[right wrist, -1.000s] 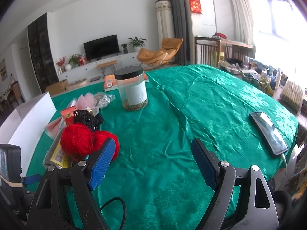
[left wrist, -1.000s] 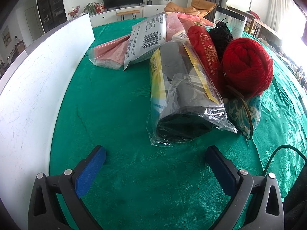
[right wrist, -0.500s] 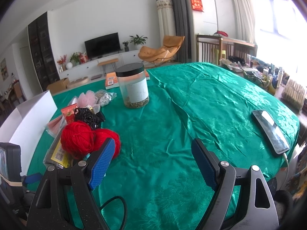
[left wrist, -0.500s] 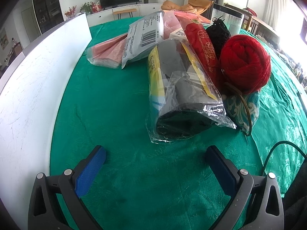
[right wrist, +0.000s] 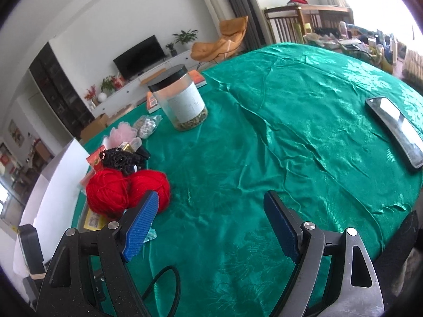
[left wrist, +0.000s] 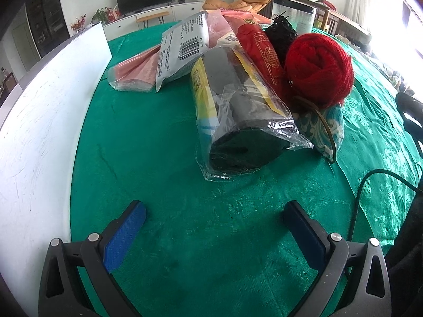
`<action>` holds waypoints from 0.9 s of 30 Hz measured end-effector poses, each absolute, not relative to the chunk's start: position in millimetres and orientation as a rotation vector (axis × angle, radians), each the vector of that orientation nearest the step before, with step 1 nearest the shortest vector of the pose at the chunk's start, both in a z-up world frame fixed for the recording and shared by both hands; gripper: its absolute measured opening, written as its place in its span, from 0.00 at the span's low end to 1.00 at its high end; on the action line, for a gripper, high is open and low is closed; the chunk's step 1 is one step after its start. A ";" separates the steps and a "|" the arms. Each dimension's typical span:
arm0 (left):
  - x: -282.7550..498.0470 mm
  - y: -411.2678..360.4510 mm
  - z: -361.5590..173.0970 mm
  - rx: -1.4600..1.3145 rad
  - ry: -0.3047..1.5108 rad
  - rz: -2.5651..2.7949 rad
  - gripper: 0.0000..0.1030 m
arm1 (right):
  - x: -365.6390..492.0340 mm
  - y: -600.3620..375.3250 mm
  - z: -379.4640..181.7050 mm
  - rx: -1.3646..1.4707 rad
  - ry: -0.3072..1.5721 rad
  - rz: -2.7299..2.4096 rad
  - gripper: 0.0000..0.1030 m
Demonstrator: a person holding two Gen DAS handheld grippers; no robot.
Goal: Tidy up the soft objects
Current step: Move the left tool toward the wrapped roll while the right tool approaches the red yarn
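Note:
A pile of soft goods lies on the green tablecloth (left wrist: 164, 142). In the left wrist view a clear bag of dark cloth (left wrist: 238, 111) is nearest, with a red yarn ball (left wrist: 320, 66), a teal pouch (left wrist: 325, 129), black mesh (left wrist: 281, 35), a white barcode packet (left wrist: 182, 50) and a pink packet (left wrist: 134, 75) behind. My left gripper (left wrist: 214, 211) is open and empty, short of the clear bag. My right gripper (right wrist: 211, 203) is open and empty over bare cloth, with two red yarn balls (right wrist: 127, 190) to its left.
A white box wall (left wrist: 45, 111) runs along the left. A clear jar with a black lid (right wrist: 179, 103) stands at the back. A phone (right wrist: 396, 126) lies at the right. A black cable (left wrist: 370, 182) crosses the near right.
The left gripper has edged closer to the clear bag. The right gripper has tilted and shifted, so the jar and yarn sit more to the left. Both jaws stay open.

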State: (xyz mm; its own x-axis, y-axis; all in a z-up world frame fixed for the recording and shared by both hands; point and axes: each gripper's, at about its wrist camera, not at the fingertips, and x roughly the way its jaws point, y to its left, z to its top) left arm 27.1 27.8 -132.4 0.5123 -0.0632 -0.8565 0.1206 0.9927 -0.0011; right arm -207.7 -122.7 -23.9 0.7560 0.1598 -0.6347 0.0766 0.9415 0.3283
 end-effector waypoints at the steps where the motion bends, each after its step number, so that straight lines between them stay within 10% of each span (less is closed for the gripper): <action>1: 26.2 28.2 -132.4 0.065 1.025 -0.117 1.00 | -203.2 -112.4 -22.8 0.314 0.729 0.069 0.82; 10: 23.6 27.2 -132.1 0.065 1.023 -0.116 1.00 | -147.9 1.7 -60.8 -0.002 0.956 0.341 0.81; 27: 22.5 26.5 -132.9 0.061 1.003 -0.114 1.00 | -204.8 -98.8 -35.4 0.336 0.827 -0.076 0.83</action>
State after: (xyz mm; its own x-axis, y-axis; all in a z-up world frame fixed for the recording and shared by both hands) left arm 22.5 26.5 -132.9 0.5325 -0.0673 -0.8438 0.1235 0.9923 -0.0012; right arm -204.8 -98.8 -35.4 0.6775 0.0636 -0.7328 0.1963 0.9445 0.2635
